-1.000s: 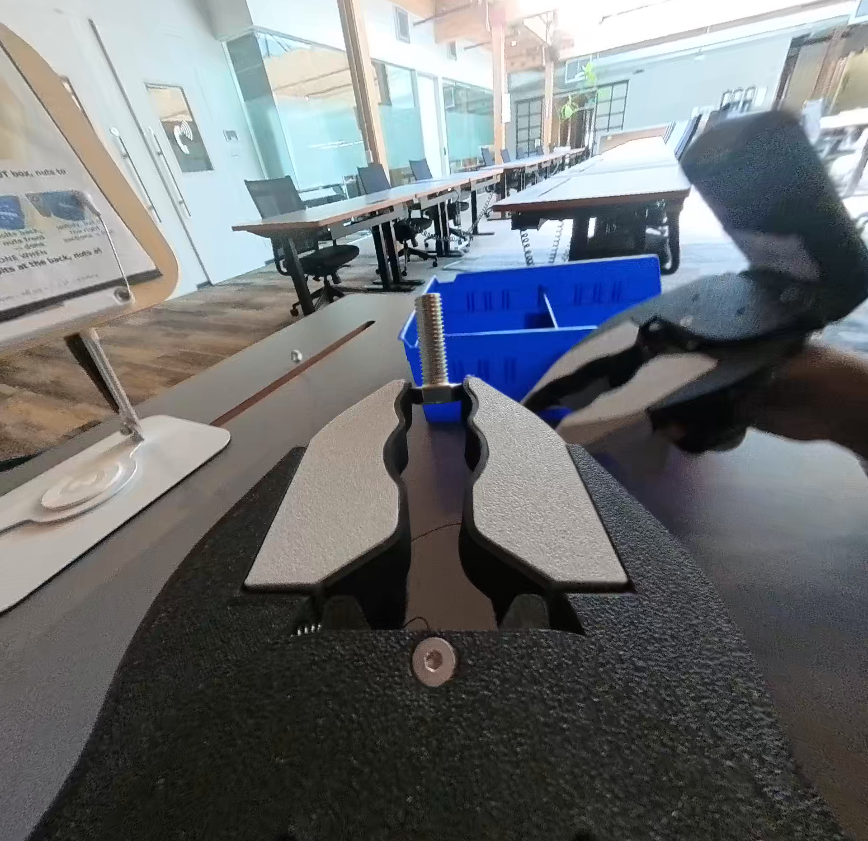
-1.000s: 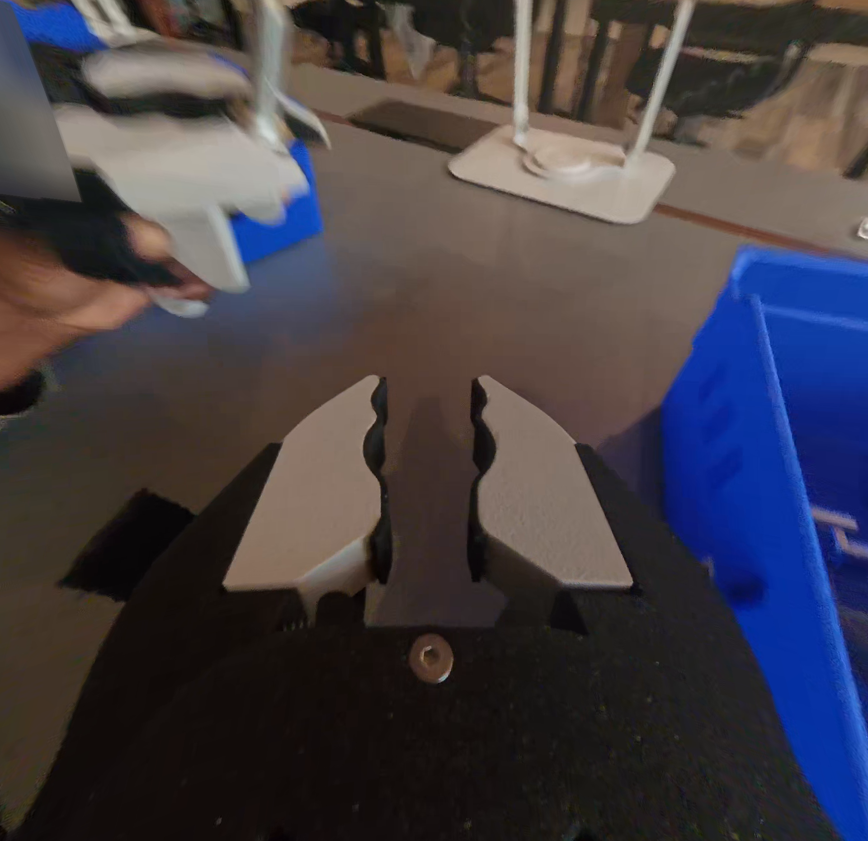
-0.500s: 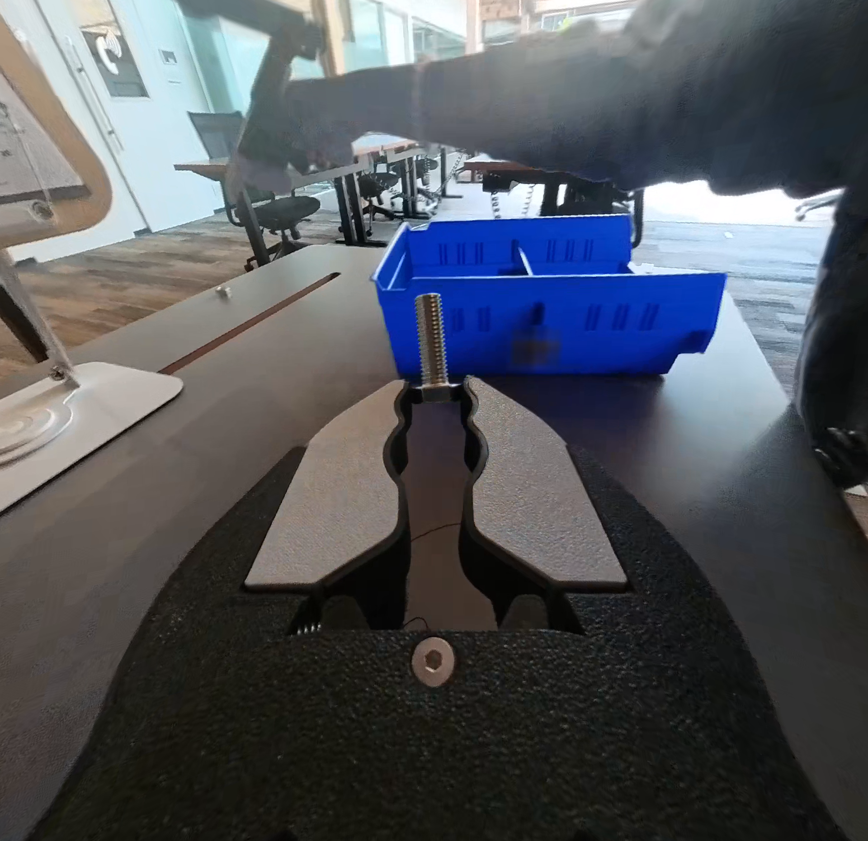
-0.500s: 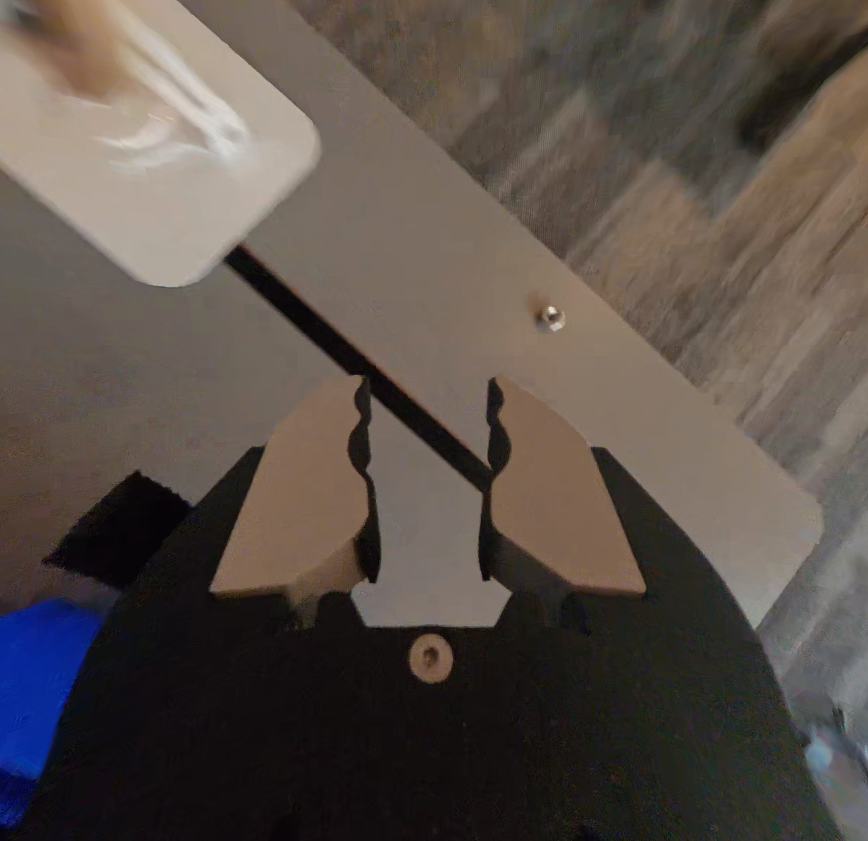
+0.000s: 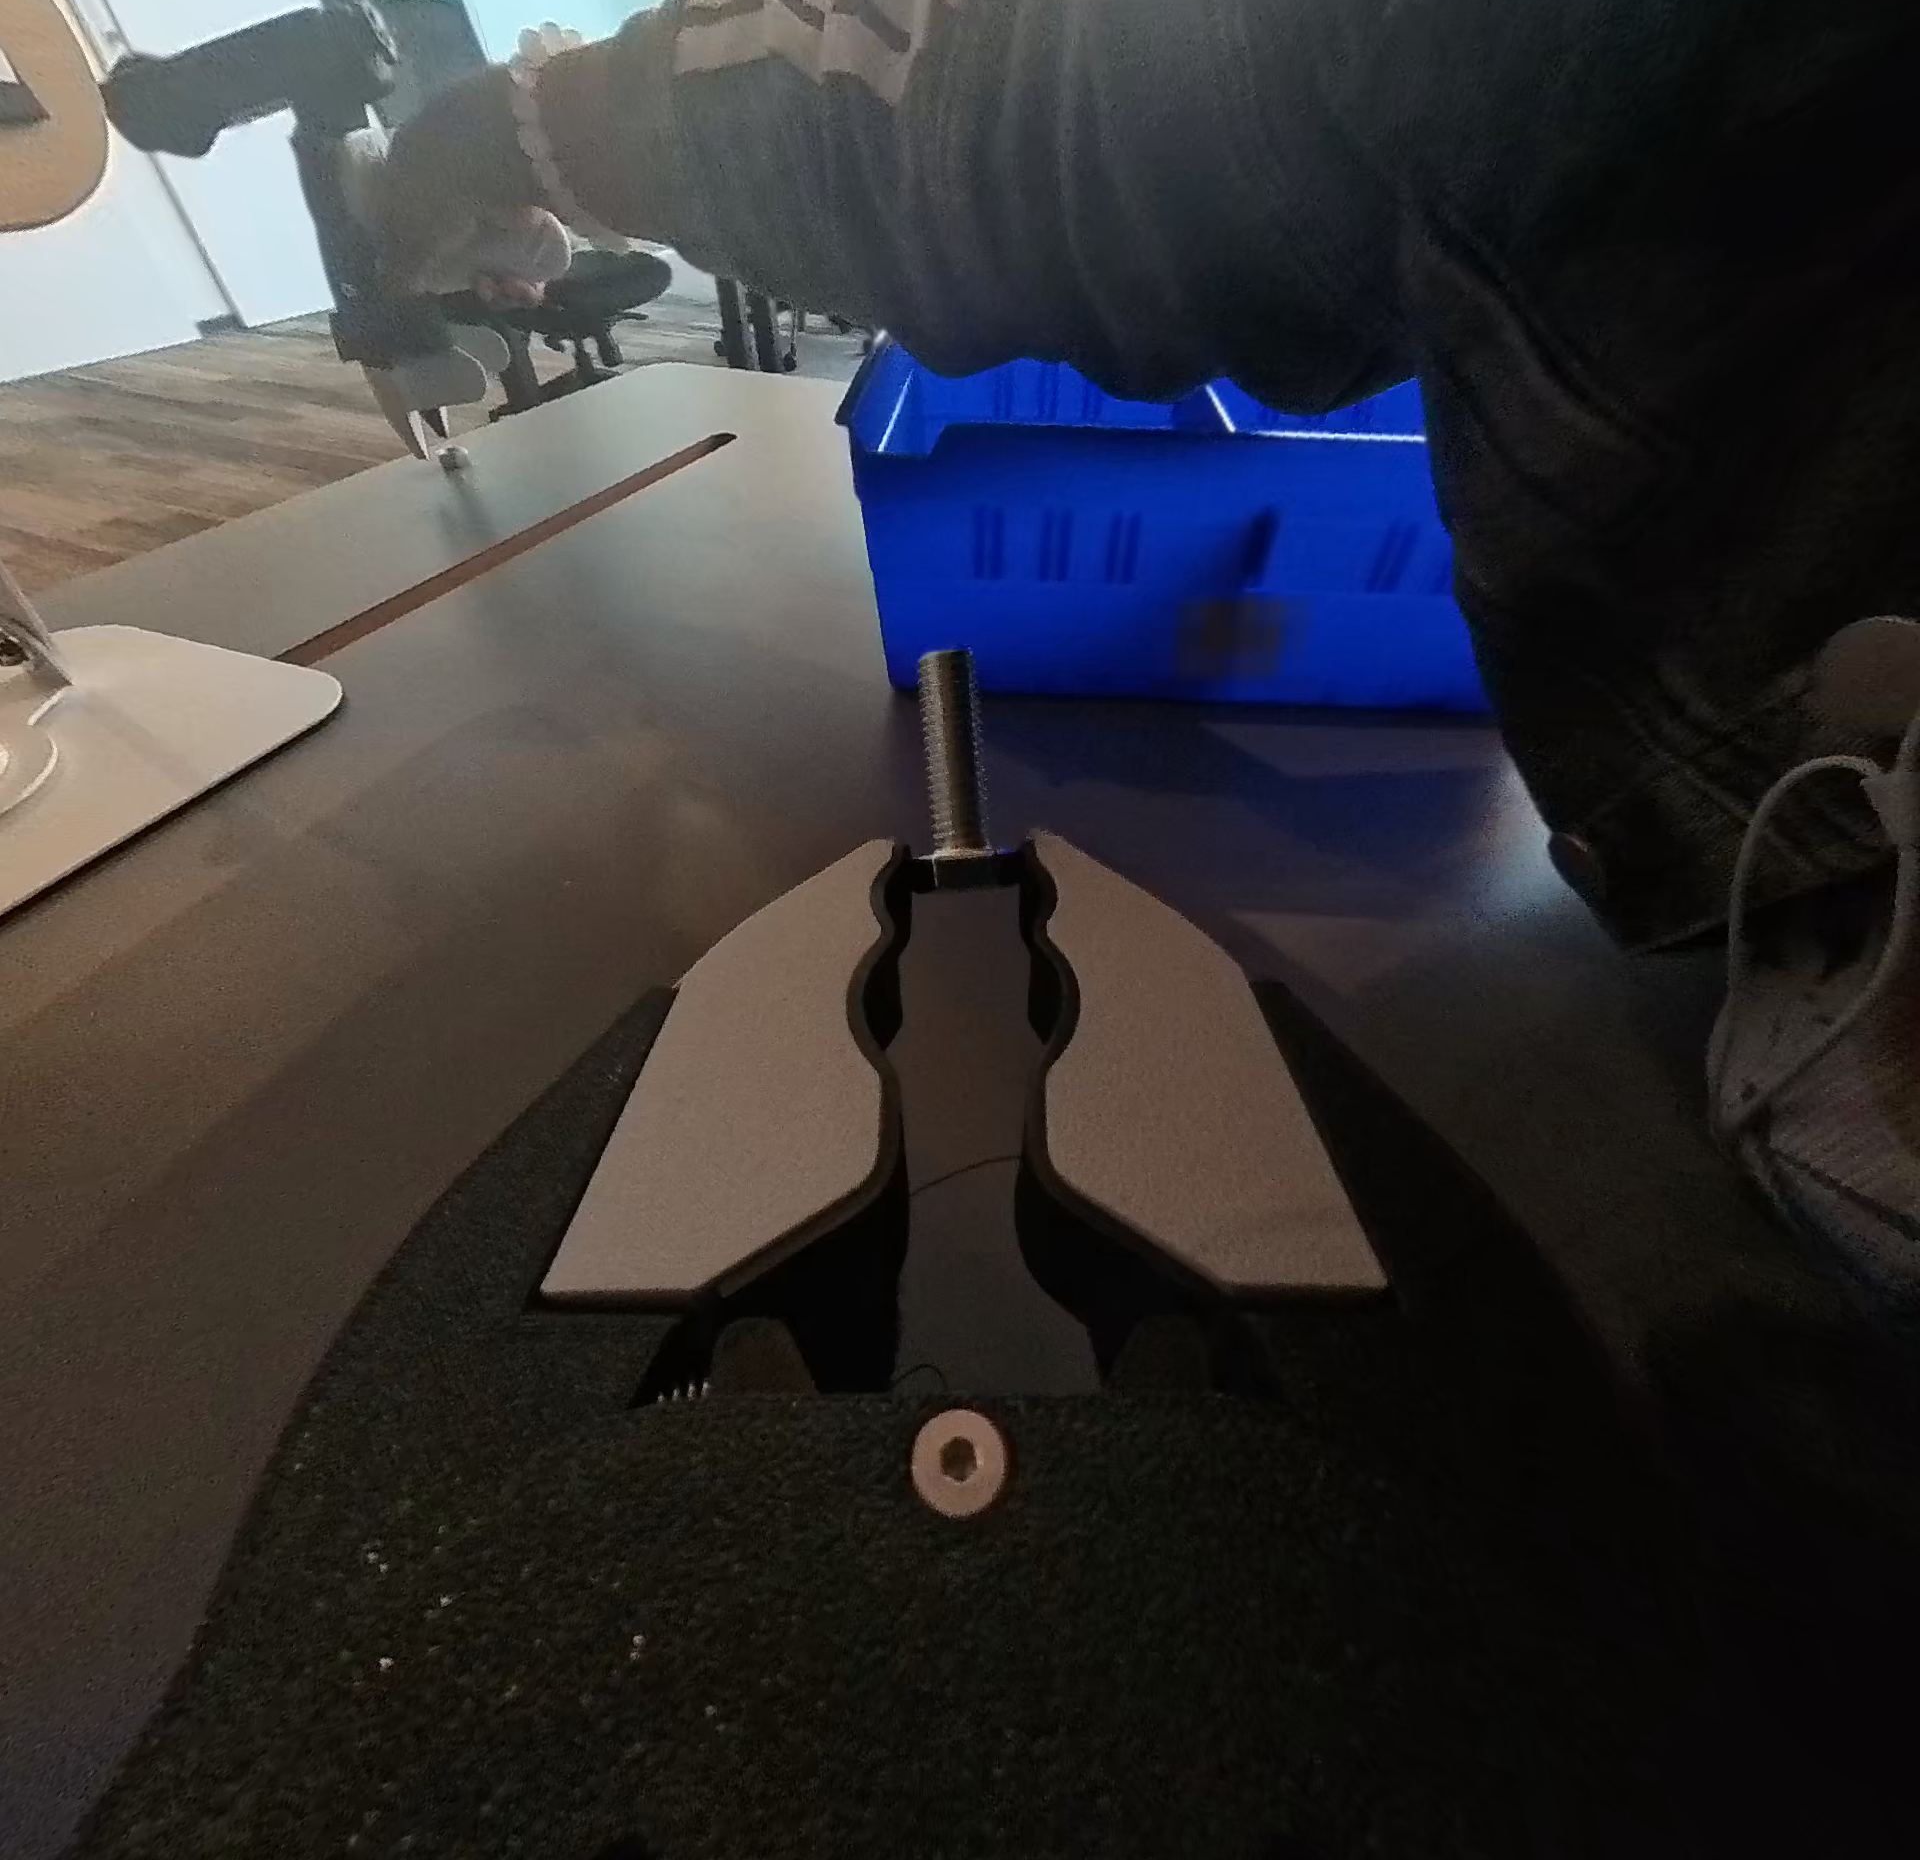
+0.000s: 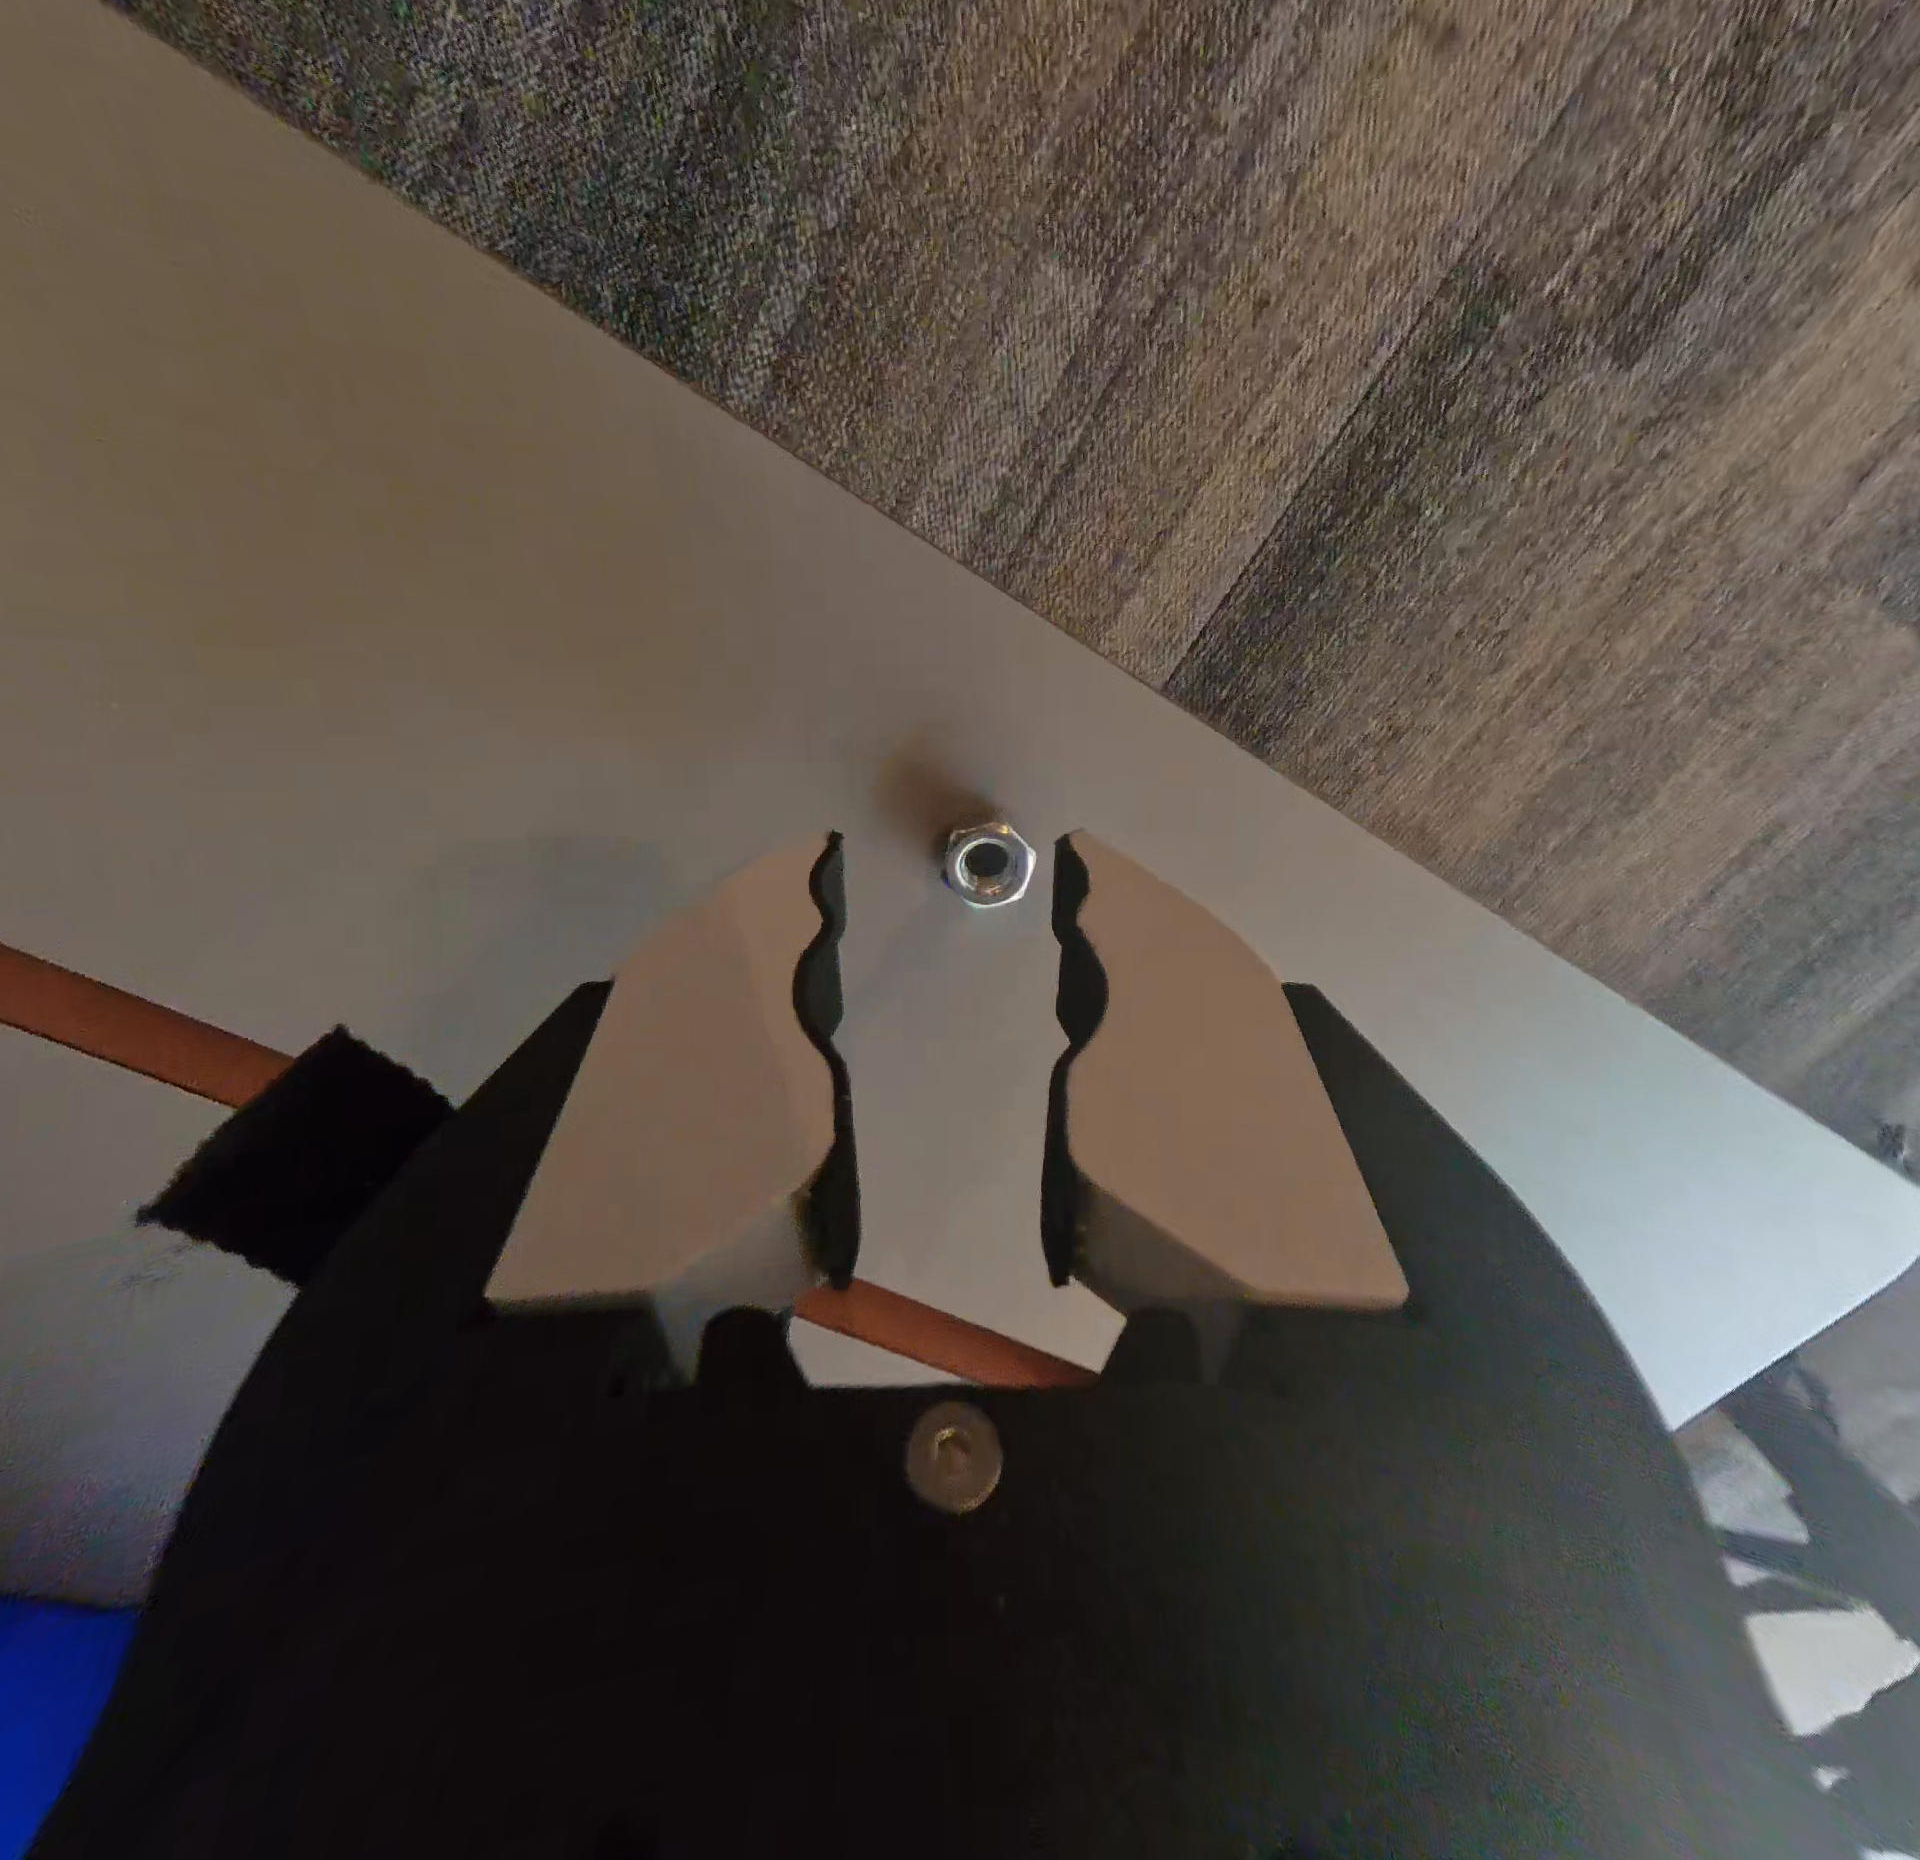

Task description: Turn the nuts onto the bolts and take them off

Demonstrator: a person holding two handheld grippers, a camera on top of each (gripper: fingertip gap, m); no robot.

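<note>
My left gripper [image 5: 971,863] is shut on the hex head of a silver bolt [image 5: 951,745], which stands upright with its threaded end up, low over the dark table. My right gripper [image 6: 948,854] is open and points down at a small silver nut [image 6: 988,865] that lies flat on the table near its far edge, between the fingertips but apart from both. In the left wrist view the right gripper [image 5: 426,428] shows far off at the table's far left corner, just above the nut [image 5: 453,456]. A person's dark sleeve [image 5: 1039,148] reaches across above.
A blue divided bin [image 5: 1143,553] stands on the table behind the bolt. A white stand base [image 5: 145,730] sits at the left. A brown slot [image 5: 520,553] runs along the table; it also shows in the right wrist view [image 6: 125,1021]. Wood floor [image 6: 1351,356] lies beyond the edge.
My right gripper swung away from the left one to the table's far corner and came down over the nut. The left gripper sank lower with the bolt still in it.
</note>
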